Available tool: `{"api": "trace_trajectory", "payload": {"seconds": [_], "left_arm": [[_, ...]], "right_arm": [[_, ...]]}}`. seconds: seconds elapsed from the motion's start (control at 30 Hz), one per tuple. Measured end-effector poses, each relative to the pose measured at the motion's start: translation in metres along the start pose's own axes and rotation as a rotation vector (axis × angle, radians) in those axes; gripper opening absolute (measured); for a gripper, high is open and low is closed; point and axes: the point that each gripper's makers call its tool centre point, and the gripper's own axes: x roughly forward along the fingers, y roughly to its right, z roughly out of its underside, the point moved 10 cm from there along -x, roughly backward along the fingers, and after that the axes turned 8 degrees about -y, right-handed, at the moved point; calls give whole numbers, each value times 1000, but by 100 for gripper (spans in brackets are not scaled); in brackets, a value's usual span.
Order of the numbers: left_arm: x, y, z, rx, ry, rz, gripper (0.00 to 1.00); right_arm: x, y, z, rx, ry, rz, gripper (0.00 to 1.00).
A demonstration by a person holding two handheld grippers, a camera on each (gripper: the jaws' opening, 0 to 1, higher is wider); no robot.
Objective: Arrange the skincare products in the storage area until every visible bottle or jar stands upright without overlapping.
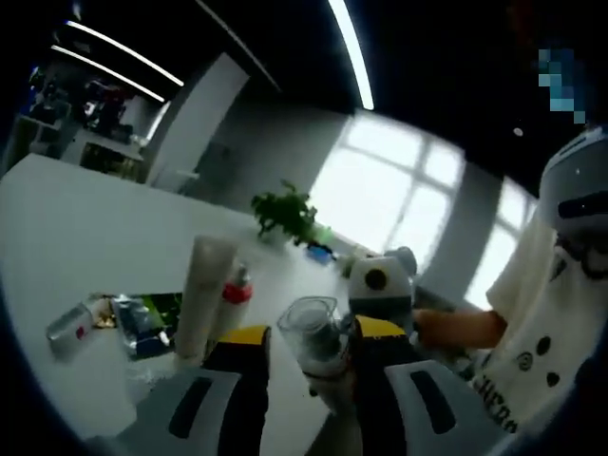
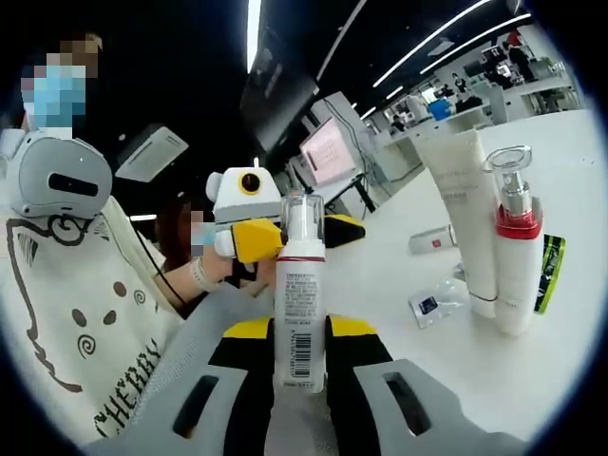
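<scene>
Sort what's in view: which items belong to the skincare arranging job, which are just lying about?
Job items:
pump bottle between the right gripper jaws
white tube, upright
red-collared bottle, upright
small lying bottle
left gripper

Lying about:
potted plant
packets

Right tongs (image 2: 299, 356): jaws closed on the pump bottle (image 2: 300, 304), held upright above the surface (image 2: 532, 380). Left tongs (image 1: 309, 366): jaws closed on the same bottle's clear cap end, facing the right tongs from the bottle's far side.
</scene>
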Motion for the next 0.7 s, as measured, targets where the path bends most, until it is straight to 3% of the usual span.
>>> {"api": "trace_trajectory", "payload": {"seconds": [0.07, 0.37, 0.5, 0.6, 0.7], "left_arm": [[3, 3, -1, 60, -13, -14, 23], [9, 5, -2, 133, -77, -27, 18], [11, -2, 0, 150, -90, -57, 17], [14, -7, 1, 160, -80, -75, 17], [20, -9, 2, 211, -97, -120, 17]], "right_arm": [[0, 1, 1, -5, -16, -6, 20], [12, 9, 0, -90, -123, 35, 20], [10, 20, 0, -142, -169, 148, 21], [8, 24, -1, -146, -169, 162, 22], [6, 33, -1, -194, -194, 238, 22]]}}
